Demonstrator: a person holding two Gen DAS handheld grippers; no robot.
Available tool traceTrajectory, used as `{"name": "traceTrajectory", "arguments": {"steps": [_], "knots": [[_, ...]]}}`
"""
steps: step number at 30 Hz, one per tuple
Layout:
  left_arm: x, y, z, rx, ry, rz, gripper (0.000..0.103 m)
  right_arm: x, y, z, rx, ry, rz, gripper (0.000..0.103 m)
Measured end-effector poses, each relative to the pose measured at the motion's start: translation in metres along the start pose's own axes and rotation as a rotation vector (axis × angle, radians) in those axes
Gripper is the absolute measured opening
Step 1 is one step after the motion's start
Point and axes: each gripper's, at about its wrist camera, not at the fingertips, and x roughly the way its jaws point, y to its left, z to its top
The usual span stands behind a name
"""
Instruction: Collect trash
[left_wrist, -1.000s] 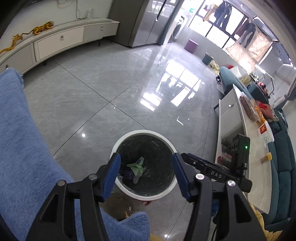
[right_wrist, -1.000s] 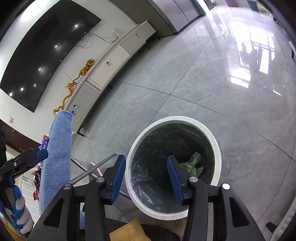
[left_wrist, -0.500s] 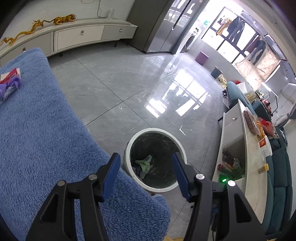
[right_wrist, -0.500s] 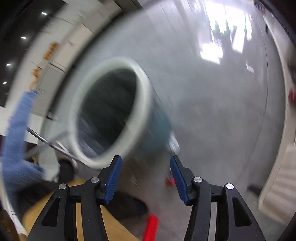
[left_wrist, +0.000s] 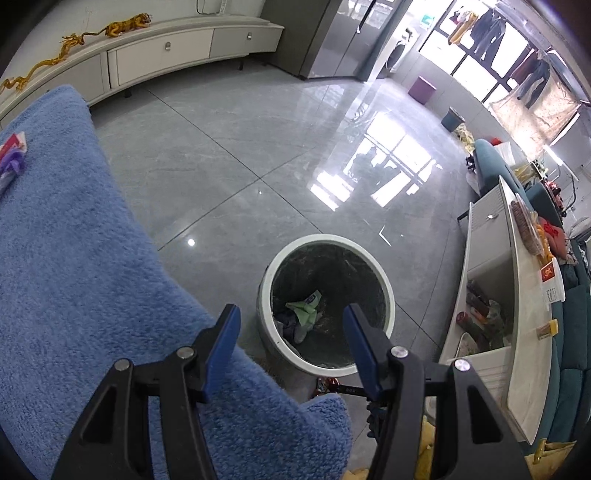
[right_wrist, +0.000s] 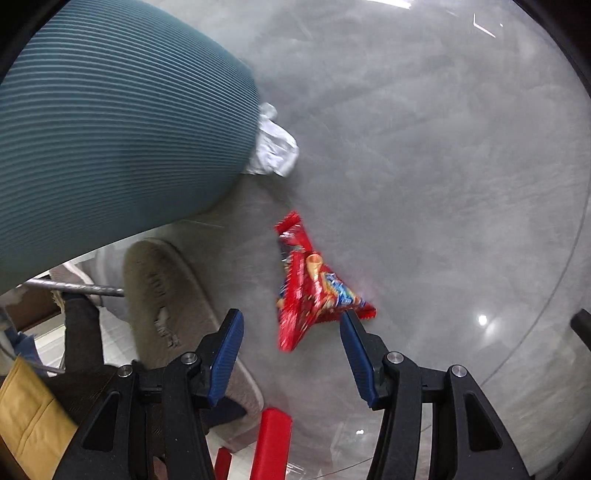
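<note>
our right gripper (right_wrist: 291, 332), fingers apart and empty, hangs over a crumpled red foil snack wrapper (right_wrist: 310, 291) at twelve o'clock; left gripper (left_wrist: 291, 325) gapes empty too.

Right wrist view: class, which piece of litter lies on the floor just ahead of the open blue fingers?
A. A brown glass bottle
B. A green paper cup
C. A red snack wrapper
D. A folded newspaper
C: a red snack wrapper lies flat on the grey floor just in front of the right gripper, whose jaws stand apart with nothing pressed between them.
</note>
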Motion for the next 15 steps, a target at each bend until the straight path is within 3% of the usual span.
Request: {"name": "traceTrajectory", "arguments": {"steps": [2, 4, 6, 10, 15], "knots": [[0.006, -0.006, 0.001, 0.007, 0.012, -0.001, 0.056, 0.01, -0.004, 0.002, 0.013, 0.012, -0.004, 0.046], [0.011, -0.012, 0.002, 0.019, 0.025, -0.002, 0.056, 0.016, -0.008, 0.003, 0.026, 0.02, 0.006, 0.025], [0.014, -0.018, 0.002, 0.03, 0.03, -0.002, 0.056, 0.018, -0.012, 0.001, 0.033, 0.014, 0.027, 0.015], [0.009, -0.017, 0.001, 0.029, 0.02, -0.005, 0.056, 0.009, -0.019, -0.007, 0.039, -0.016, 0.044, 0.008], [-0.011, -0.015, -0.004, 0.025, -0.022, -0.023, 0.056, -0.028, -0.027, -0.015, 0.044, -0.092, 0.066, 0.007]]}}
